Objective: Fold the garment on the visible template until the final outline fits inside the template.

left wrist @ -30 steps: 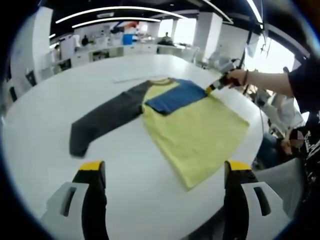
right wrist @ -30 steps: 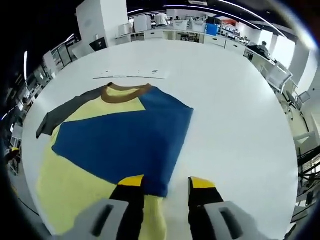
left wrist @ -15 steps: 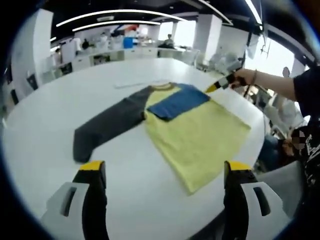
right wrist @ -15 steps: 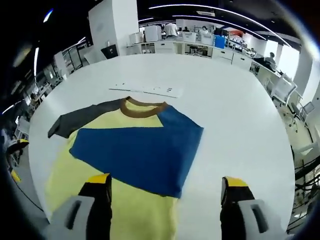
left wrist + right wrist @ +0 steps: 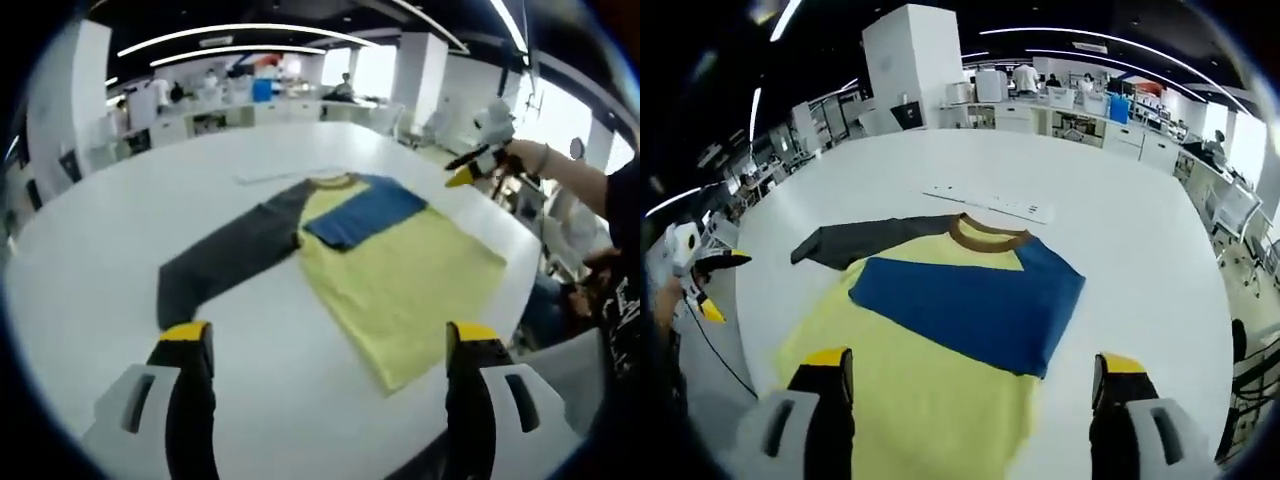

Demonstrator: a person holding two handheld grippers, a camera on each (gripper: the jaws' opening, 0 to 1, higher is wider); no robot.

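1. Shirt (image 5: 370,260) lies flat on the white worktop (image 5: 90,260), ahead of the left hand-held gripper (image 5: 325,350), whose yellow-tipped jaws stand wide apart with nothing between them.
2. Seen from the left gripper view, the dark grey sleeve (image 5: 225,260) stretches out ahead and to the left, reaching toward the left jaw but apart from it.
3. Next comes the blue sleeve (image 5: 365,210), folded over onto the upper part of the yellow body (image 5: 410,290).
4. Far right in that view, the right hand-held gripper (image 5: 470,170) is held in a hand (image 5: 525,160) above the worktop's edge, clear of the shirt.
5. From the right gripper view, the left hand-held gripper (image 5: 715,280) shows at the left edge, off the shirt.
6. Right hand-held gripper (image 5: 975,375) has its jaws spread wide and empty, with the yellow body just ahead between them and the brown collar (image 5: 990,232) beyond.
7. White strip (image 5: 990,203) lies on the worktop past the collar.
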